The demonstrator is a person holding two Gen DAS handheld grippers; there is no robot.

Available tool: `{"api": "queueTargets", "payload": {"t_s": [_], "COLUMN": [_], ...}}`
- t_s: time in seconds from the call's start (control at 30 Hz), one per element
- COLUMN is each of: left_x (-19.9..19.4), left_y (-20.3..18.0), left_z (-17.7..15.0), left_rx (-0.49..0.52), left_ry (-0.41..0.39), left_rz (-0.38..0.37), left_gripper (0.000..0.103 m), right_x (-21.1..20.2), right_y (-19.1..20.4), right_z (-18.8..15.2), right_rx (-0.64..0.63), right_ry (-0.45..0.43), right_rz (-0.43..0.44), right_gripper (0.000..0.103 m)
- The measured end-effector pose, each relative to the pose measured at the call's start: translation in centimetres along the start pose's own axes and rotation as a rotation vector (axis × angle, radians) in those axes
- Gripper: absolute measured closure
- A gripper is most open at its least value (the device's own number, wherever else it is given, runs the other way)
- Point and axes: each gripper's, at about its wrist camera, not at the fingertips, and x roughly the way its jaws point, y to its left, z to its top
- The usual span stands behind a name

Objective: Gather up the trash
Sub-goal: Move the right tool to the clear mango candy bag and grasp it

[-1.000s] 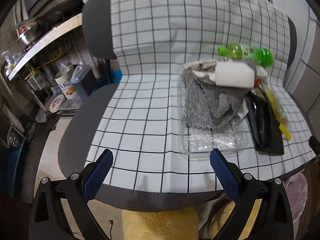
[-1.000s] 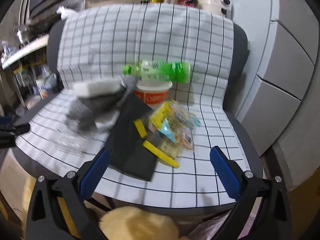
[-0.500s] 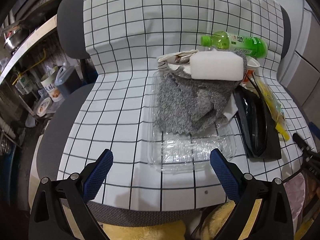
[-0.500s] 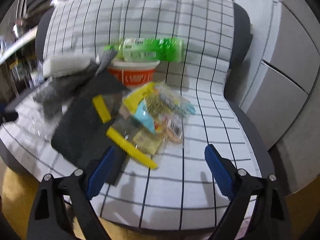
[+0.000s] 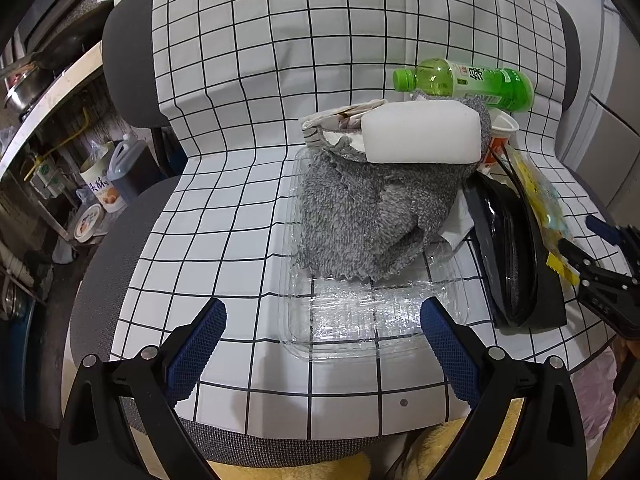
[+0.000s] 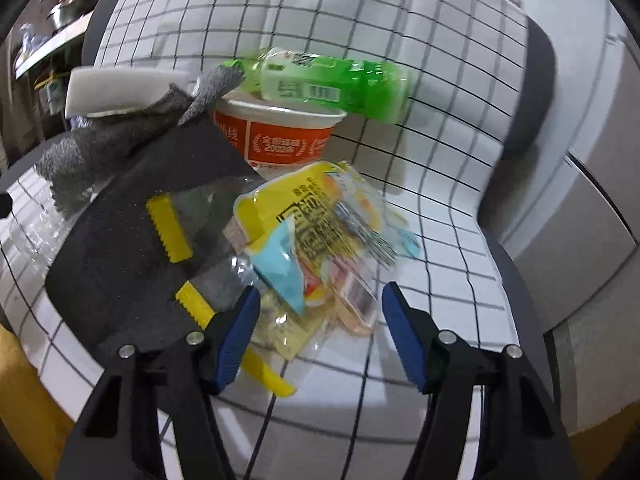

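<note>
While the left gripper point(image 5: 322, 322) is hovering spread before a clear tray point(image 5: 372, 312), the right gripper point(image 6: 320, 312), lower now, is closing around snack wrappers point(image 6: 320, 232) at twelve o'clock.

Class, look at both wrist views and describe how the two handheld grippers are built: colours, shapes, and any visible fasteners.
The left gripper and the right gripper look alike: matte black angular plastic frames that branch into two arms, each ending in a blue pad with a fine ribbed texture. Round silver screw heads mark the joints on every arm. No cables, sleeves or printed markings are visible on them.
</note>
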Motion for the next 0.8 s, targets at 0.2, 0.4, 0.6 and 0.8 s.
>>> {"api": "queueTargets", "payload": {"t_s": [0.2,0.4,0.6,0.8], "left_x": [0.0,-0.8,-2.1,-3.1], "left_y": [0.0,0.4,-0.6,-3.0], "left_z": [0.0,-0.4,-1.3,-2.0], "left_rx": [0.002,0.001,0.034,0.069], "left_ry": [-0.001,-0.013,-0.022,-0.021], "left_rz": [0.008,0.012,0.004,-0.099], "left_gripper": [0.007,0.007,0.007,0.007], "right_x": [1.8,-1.5,-7.6,-12.9], "right_y": [-0.8,-1.4,-4.3,-5.9], "right_z": [0.9,0.6,-1.3,-4.2], "right_rx": [0.032,0.092,0.261,0.357], "right_ry": [0.021,-0.06,-0.169,-0.261], "right_rz": [0.043,0.037,0.064,0.072], "right_gripper": [0.074,0.093,0.102,0.102]}}
